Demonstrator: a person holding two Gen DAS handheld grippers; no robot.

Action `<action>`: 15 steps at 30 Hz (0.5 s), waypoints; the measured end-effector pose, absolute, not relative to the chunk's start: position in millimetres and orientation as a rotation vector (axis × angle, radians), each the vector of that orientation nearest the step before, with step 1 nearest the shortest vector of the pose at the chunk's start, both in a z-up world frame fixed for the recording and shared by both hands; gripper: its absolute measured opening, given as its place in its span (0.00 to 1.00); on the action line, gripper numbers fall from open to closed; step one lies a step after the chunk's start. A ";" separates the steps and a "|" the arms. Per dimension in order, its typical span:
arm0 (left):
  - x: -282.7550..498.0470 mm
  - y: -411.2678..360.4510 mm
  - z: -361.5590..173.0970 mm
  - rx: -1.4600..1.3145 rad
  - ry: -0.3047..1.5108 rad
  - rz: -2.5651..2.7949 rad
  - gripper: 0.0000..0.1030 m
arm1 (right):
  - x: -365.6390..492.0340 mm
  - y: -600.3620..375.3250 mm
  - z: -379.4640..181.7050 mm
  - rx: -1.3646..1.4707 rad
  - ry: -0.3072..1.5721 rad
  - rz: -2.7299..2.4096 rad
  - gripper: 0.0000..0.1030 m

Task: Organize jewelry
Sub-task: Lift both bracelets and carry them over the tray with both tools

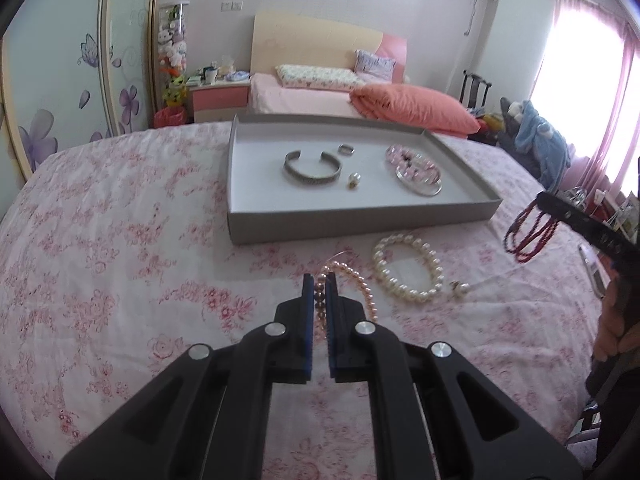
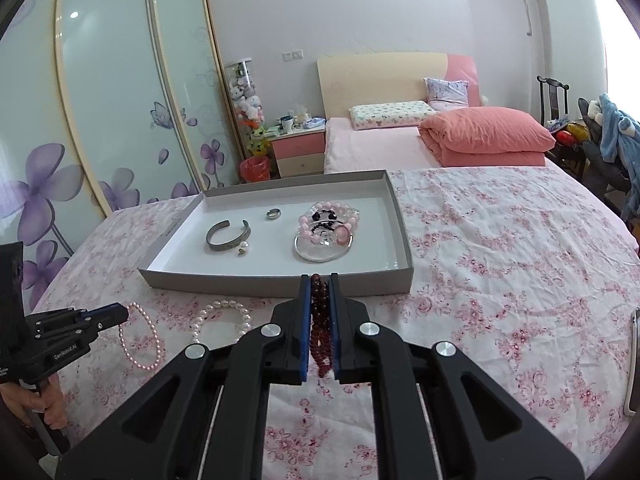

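Note:
My left gripper (image 1: 319, 278) is shut on a pink pearl strand (image 1: 362, 292), lifted partly off the flowered bedspread; the right wrist view shows the strand (image 2: 140, 344) dangling from that gripper (image 2: 125, 313). My right gripper (image 2: 320, 278) is shut on a dark red bead strand (image 2: 320, 320), which hangs in the air at the right of the left wrist view (image 1: 528, 236). A white pearl bracelet (image 1: 408, 268) lies on the bed in front of the grey tray (image 1: 360, 222). In the tray lie a silver cuff (image 1: 313, 168), a ring (image 1: 346, 149), a small pearl piece (image 1: 353, 180) and pink bead bracelets (image 1: 412, 164) on a silver bangle.
A pearl earring (image 1: 460, 287) lies on the bedspread right of the white bracelet. A phone (image 2: 634, 360) rests at the bed's right edge. Beyond the tray are a folded orange quilt (image 2: 488, 132), pillows and a nightstand. A person's hand (image 2: 44, 400) holds the left gripper's handle.

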State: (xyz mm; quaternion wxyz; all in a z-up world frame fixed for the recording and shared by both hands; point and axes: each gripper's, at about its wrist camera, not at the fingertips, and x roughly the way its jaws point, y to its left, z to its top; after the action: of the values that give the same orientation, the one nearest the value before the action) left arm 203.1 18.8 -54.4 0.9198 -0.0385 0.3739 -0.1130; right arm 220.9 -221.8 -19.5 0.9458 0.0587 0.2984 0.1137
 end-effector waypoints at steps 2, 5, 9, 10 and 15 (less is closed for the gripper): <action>199.9 18.1 -49.4 -0.087 0.745 -0.243 0.06 | 219.9 -220.6 -18.0 0.119 0.602 0.234 0.09; 194.9 17.1 -41.0 -0.100 0.709 -0.255 0.06 | 217.7 -220.2 -14.9 0.120 0.589 0.238 0.09; 186.7 16.2 -28.7 -0.110 0.663 -0.258 0.06 | 213.2 -219.1 -9.9 0.126 0.564 0.243 0.09; 184.0 15.4 -24.4 -0.110 0.645 -0.252 0.06 | 211.5 -218.6 -8.1 0.127 0.555 0.243 0.09; 171.5 12.7 -6.5 -0.103 0.560 -0.218 0.06 | 201.8 -213.4 1.1 0.119 0.503 0.250 0.09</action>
State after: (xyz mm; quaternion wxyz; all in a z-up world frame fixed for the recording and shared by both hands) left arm 171.5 12.7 -6.5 0.9539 -0.0507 0.2756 -0.1075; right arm 201.8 -213.4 1.1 0.9591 0.0587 0.2480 0.1231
